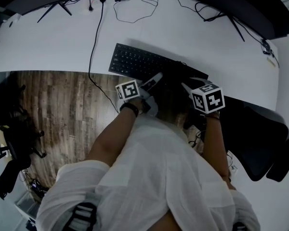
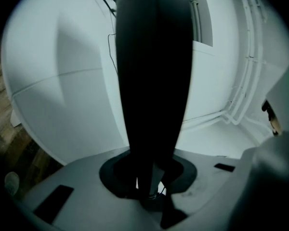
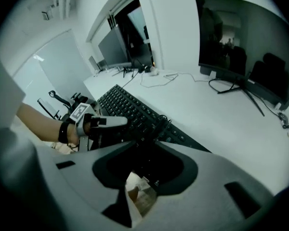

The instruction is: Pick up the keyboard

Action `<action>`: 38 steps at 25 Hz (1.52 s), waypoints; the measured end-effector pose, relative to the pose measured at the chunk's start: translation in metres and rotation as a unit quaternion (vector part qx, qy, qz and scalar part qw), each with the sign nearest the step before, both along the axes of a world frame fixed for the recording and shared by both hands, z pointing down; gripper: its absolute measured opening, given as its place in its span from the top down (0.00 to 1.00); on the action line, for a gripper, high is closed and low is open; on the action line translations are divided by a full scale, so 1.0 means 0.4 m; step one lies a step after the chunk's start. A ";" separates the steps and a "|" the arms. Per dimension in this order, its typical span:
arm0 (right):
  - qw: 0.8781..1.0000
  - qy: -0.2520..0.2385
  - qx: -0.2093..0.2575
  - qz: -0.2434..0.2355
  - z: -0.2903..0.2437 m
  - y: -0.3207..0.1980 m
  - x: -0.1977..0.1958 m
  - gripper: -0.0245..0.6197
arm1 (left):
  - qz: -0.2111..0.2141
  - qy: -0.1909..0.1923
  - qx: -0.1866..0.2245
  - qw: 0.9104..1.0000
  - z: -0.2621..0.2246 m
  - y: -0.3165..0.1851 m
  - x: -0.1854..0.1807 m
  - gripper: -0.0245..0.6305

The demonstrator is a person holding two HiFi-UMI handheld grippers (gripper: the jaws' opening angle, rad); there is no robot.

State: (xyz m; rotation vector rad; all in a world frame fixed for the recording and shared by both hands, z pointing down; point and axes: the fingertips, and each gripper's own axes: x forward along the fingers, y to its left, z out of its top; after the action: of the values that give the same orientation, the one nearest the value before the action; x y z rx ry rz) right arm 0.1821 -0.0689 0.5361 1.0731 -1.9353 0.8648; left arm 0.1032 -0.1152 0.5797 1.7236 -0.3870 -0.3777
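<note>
Closest in, both of the person's forearms stretched toward the front edge of the white tabletop [image 1: 48,37], each carrying its tool. The left gripper [image 1: 156,77] pointed roughly level, its jaws clamped on the keyboard [image 1: 135,61]. In its own view the black slab stood edge-on between them and filled the gap. Coming in flat from the front made sense, I judged, because the keyboard lay close along that front edge, so one jaw could pass over the keys and the other beneath the base. The grip sat about midway along the near rim. The right gripper [image 1: 184,85] angled downward just beside it, nearer the keyboard's right end. Its jaws stood apart, with the near rim right at their tips but (as far as its view let me tell) no pad pressing on it. So the hold looked one-handed, and a long board pinched by one rim would likely droop or twist unless the right side took a share. Beyond, the far rows of keys lay over the tabletop, though I could not tell whether they touched it. A black cable [image 1: 94,47] trailed toward the back, where dark monitors [image 3: 241,47] stood.
</note>
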 end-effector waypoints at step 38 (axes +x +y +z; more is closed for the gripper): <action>0.870 -0.093 0.463 0.144 -0.637 -0.173 0.054 0.96 | -0.163 0.042 0.036 0.985 -0.635 -0.288 -0.175 0.87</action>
State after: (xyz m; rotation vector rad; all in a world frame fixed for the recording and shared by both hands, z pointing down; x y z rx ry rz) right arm 0.2037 -0.1381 0.2813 1.9174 -2.4561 0.1155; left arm 0.0332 -0.2303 0.3255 1.7096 -0.6032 -0.7068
